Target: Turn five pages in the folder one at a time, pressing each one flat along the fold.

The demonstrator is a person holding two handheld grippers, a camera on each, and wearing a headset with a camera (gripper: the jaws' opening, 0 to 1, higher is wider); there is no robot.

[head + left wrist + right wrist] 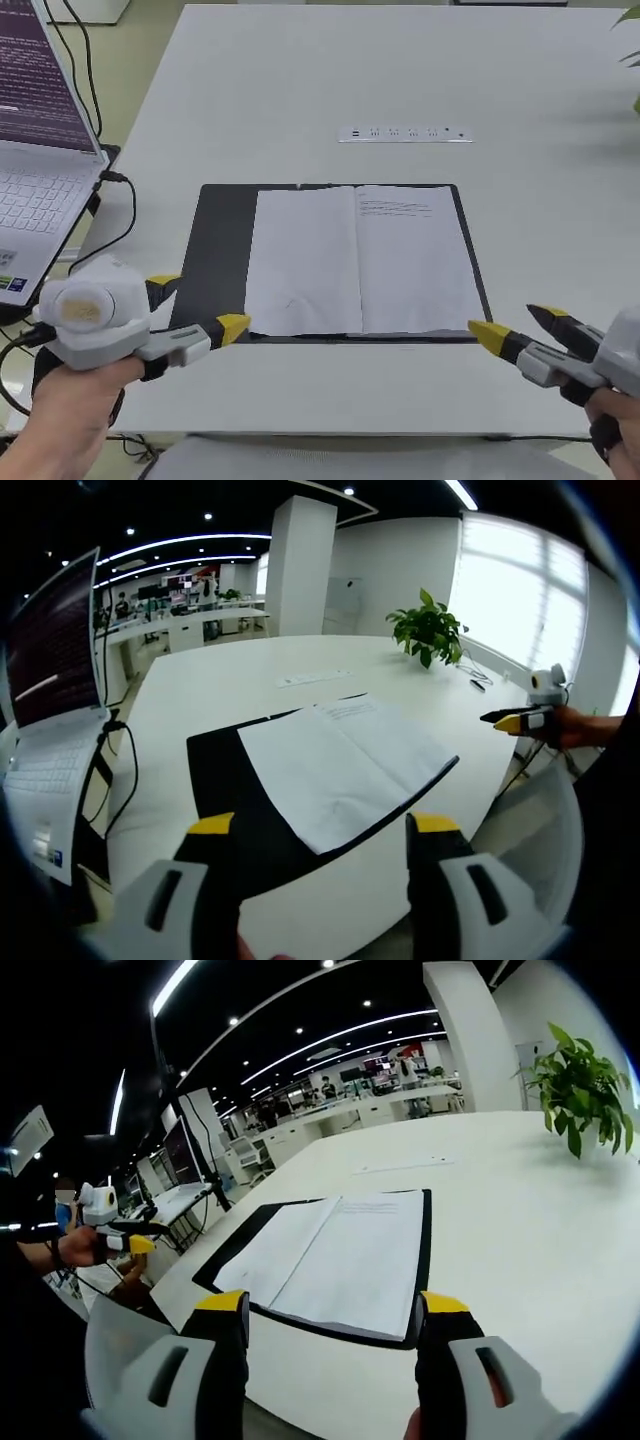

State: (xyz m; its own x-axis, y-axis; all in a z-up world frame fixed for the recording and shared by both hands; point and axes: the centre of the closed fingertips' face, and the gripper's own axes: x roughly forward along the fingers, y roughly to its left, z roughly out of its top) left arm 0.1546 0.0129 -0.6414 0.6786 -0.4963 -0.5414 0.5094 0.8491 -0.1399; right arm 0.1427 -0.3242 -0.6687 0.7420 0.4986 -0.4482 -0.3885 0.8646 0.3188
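Both grippers open and empty, folder lying open between them

The left gripper (198,303) has its jaws spread wide with nothing in them, just off the near-left corner of the folder (225,250). The right gripper (520,323) is the same, spread and empty by the near-right corner. The folder lies flat on the white table (300,90). My take: nip just the top sheet of the right page (415,260) at its outer near corner, swing it across, then slide shut jaws along the fold (358,260) while the other gripper steadies the cover.
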